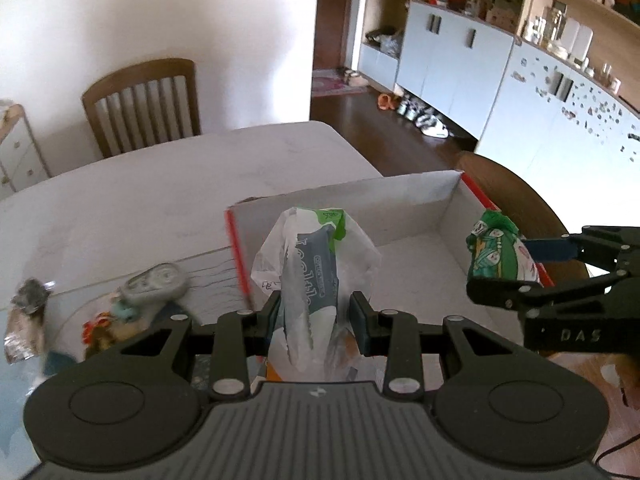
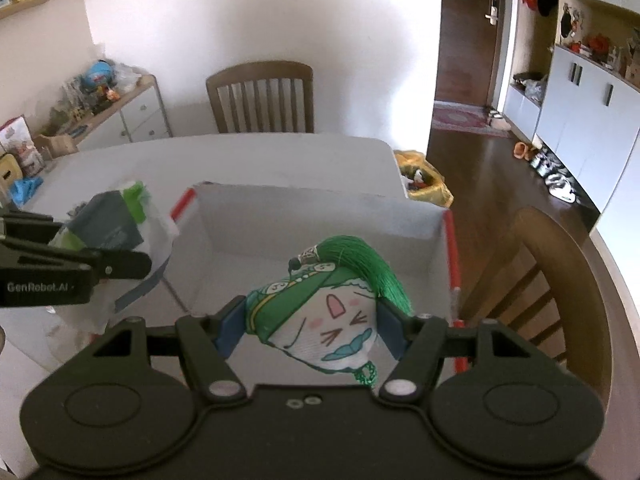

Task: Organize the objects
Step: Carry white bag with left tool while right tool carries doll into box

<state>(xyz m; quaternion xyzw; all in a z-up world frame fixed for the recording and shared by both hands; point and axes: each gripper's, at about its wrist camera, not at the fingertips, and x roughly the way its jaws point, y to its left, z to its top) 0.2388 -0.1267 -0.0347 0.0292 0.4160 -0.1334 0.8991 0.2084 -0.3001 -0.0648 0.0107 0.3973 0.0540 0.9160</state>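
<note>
My left gripper [image 1: 314, 314] is shut on a white plastic packet with a grey-blue and green label [image 1: 308, 264], held over the left end of an open white cardboard box with red edges [image 1: 404, 208]. My right gripper [image 2: 312, 330] is shut on a green and white cartoon sachet with a green tassel [image 2: 324, 312], held over the box's near right part [image 2: 320, 220]. The sachet [image 1: 496, 252] and right gripper [image 1: 520, 268] also show at the right of the left wrist view. The packet [image 2: 108, 224] and left gripper [image 2: 132, 258] show at the left of the right wrist view. The box interior looks bare.
The box sits on a white table [image 1: 160, 192]. A grey tape dispenser [image 1: 156, 282], small toys [image 1: 104, 326] and a foil wrapper [image 1: 26, 320] lie left of the box. Wooden chairs stand at the far side [image 2: 262, 96] and right [image 2: 560, 280]. A yellow bag [image 2: 424, 180] sits beyond the table.
</note>
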